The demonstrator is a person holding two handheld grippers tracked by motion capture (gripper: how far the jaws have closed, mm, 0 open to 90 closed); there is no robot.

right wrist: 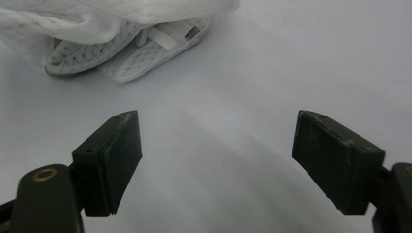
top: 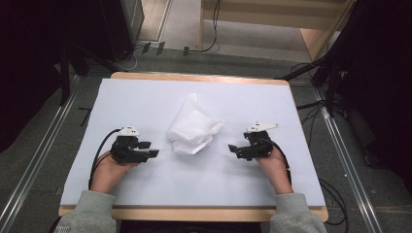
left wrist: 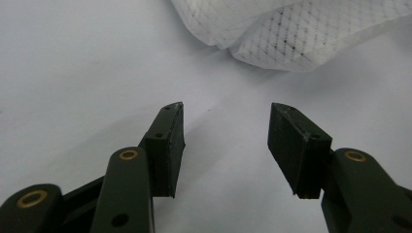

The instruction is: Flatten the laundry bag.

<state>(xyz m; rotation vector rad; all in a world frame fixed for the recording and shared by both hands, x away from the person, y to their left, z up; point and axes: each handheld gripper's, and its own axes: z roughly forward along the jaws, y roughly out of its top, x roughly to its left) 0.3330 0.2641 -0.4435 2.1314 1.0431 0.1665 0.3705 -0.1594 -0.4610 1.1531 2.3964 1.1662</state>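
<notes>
The white sheet [top: 145, 102] covers almost the whole wooden table [top: 194, 77], and only a thin wooden edge shows at the far side and the near side. Around the crumpled white mesh fabric bundle [top: 194, 127] in the middle, the sheet is free on every side, with wide open room to the far left and far right corners. The left black two-jaw gripper [top: 151, 149] rests low on the sheet at the left, held by the person's left hand [top: 108, 172], and its jaws stand moderately apart with nothing between them; in the left gripper view only bare sheet lies between the pads [left wrist: 167, 145]. The right black two-jaw gripper [top: 234, 150] sits at the right in the right hand [top: 274, 167], its jaws spread wide and also empty. Both grippers point inward toward the bundle. The bundle lies between the two grippers, a little farther from the person, near each one but touching neither.
</notes>
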